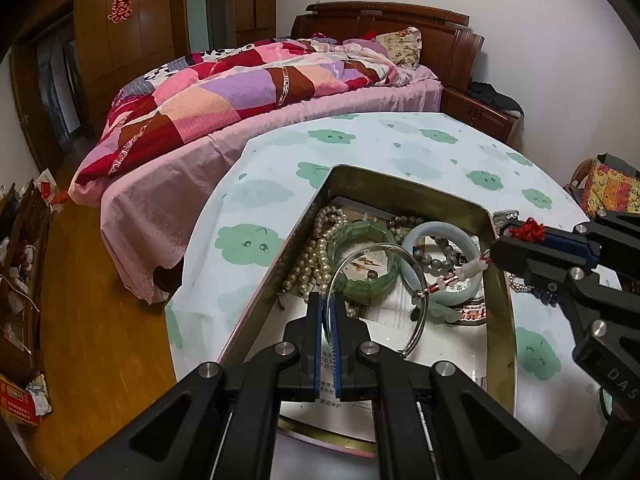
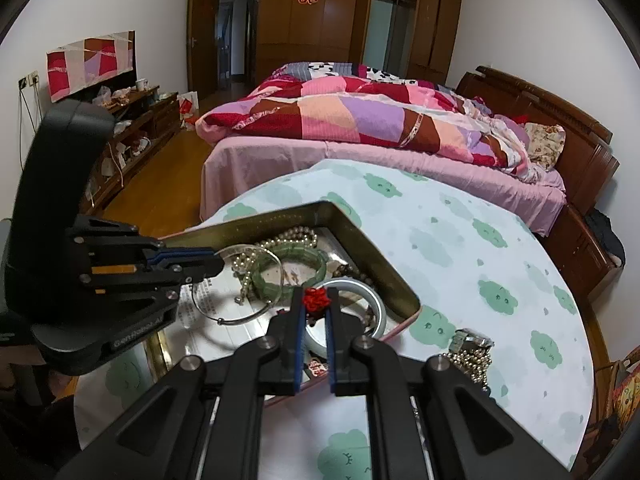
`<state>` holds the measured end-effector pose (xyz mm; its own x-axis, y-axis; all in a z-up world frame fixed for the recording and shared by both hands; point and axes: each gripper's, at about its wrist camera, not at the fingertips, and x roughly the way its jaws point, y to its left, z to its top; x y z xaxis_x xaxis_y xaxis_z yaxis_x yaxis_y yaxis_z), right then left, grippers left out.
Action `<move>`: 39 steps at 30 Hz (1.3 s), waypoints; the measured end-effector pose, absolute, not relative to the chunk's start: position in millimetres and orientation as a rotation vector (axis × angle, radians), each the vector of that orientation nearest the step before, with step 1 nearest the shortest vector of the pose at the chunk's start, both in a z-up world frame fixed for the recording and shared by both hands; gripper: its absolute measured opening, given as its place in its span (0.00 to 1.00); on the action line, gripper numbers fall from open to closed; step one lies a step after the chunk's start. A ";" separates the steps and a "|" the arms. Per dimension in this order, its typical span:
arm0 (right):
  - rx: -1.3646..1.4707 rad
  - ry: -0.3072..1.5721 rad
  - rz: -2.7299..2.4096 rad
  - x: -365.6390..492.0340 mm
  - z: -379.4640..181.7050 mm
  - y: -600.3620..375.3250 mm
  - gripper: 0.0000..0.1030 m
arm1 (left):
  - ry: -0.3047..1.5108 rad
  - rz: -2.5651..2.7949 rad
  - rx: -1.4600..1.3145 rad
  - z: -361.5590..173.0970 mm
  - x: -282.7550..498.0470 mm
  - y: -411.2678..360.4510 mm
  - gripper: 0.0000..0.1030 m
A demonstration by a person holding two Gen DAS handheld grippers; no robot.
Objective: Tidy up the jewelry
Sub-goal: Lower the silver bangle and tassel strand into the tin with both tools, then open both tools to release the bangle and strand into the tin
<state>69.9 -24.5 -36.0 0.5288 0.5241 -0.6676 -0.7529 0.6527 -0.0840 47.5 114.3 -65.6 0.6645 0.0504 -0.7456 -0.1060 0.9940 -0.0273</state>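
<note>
Tin (image 1: 498,280) on tabletop (image 1: 400,140): pearls (image 1: 320,240), green bangle (image 1: 360,236), pale bangle (image 1: 440,232). Left tongs (image 1: 329,312) clamp silver bangle (image 1: 420,292); right tongs (image 2: 316,304) pinch red knot (image 2: 316,300). Watch (image 2: 472,338) outside.

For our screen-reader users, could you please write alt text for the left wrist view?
The left gripper pinches a thin silver bangle over a metal tin of pearls and jade bangles, while the right gripper holds a red-knotted charm.
</note>
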 end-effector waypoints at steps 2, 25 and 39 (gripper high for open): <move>-0.391 0.660 0.786 71.2 -39.1 -23.4 0.10 | 0.842 0.089 -0.072 -67.0 47.8 115.0 0.03; -0.379 0.702 0.783 80.5 -54.9 -26.4 0.30 | 0.837 0.095 -0.072 -65.1 48.5 114.2 0.07; -0.348 0.706 0.759 79.8 -60.5 -36.3 0.58 | 0.801 0.112 -0.084 -55.4 44.0 116.3 0.46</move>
